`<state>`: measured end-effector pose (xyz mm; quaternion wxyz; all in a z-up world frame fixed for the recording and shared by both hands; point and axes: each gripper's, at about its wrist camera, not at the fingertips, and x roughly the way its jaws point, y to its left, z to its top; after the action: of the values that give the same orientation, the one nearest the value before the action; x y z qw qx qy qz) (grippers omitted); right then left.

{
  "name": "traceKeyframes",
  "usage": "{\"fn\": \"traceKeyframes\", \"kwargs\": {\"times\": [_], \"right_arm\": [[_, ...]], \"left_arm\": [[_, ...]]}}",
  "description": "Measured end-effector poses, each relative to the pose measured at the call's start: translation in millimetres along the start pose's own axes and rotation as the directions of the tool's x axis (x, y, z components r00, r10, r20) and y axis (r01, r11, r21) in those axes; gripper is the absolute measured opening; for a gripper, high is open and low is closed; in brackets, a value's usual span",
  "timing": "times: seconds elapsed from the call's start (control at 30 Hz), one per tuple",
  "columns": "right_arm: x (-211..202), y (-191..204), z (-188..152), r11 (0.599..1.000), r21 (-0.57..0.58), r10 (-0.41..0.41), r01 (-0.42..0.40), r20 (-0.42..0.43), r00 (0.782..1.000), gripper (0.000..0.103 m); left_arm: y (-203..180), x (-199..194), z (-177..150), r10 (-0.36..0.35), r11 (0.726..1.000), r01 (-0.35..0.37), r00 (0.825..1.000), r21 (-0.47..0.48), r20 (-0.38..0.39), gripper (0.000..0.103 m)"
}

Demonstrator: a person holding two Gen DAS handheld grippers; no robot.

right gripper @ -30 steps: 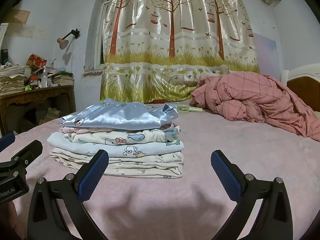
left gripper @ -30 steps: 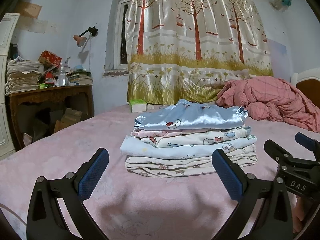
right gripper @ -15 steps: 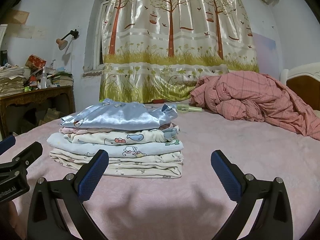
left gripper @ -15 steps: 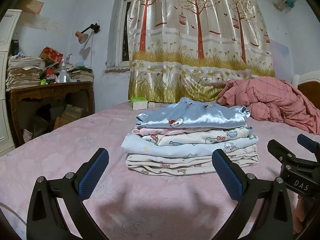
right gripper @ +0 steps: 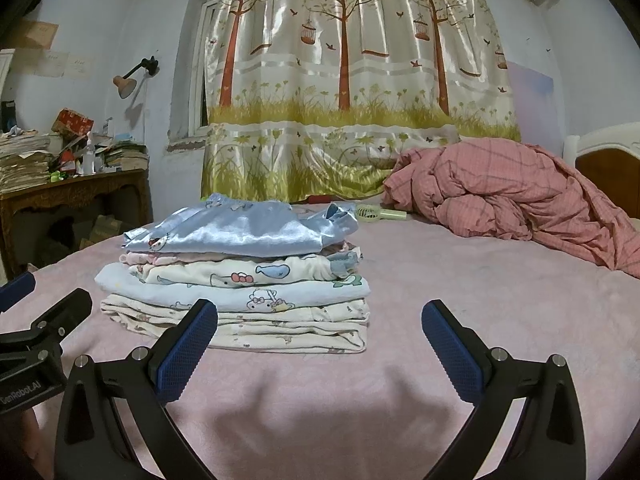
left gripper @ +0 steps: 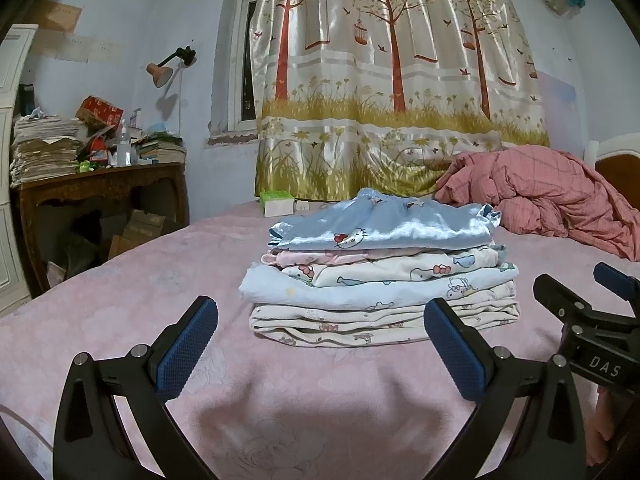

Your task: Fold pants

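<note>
A stack of several folded children's pants [left gripper: 380,280] lies on the pink bed [left gripper: 160,280], topped by a shiny light-blue satin pair [left gripper: 384,228]. The stack also shows in the right wrist view [right gripper: 240,280]. My left gripper [left gripper: 320,344] is open and empty, low over the bed just in front of the stack. My right gripper [right gripper: 320,344] is open and empty, in front of the stack's right end. Each gripper shows at the edge of the other's view, the right one [left gripper: 592,320] and the left one [right gripper: 36,332].
A crumpled pink quilt [right gripper: 512,200] lies at the back right by a headboard [right gripper: 608,160]. A small green fan [right gripper: 380,213] and a tissue box [left gripper: 278,203] lie behind the stack. A cluttered wooden desk [left gripper: 100,184] stands left; a tree-print curtain [left gripper: 392,100] hangs behind.
Both views have tilted slightly, so the stack sits a little lower and closer. Both grippers stay open and empty; the stack has not moved.
</note>
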<state>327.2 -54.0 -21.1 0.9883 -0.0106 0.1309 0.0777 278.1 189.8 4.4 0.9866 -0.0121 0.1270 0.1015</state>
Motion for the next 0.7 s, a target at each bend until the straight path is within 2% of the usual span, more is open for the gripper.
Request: {"fn": "traceKeyframes", "kwargs": {"times": [0.7], "right_arm": [[2.1, -1.0, -1.7, 1.000, -0.003, 0.000, 0.000, -0.004, 1.000, 0.103]], "left_arm": [[0.3, -2.1, 0.4, 0.004, 1.000, -0.004, 1.000, -0.005, -0.003, 0.102]]}}
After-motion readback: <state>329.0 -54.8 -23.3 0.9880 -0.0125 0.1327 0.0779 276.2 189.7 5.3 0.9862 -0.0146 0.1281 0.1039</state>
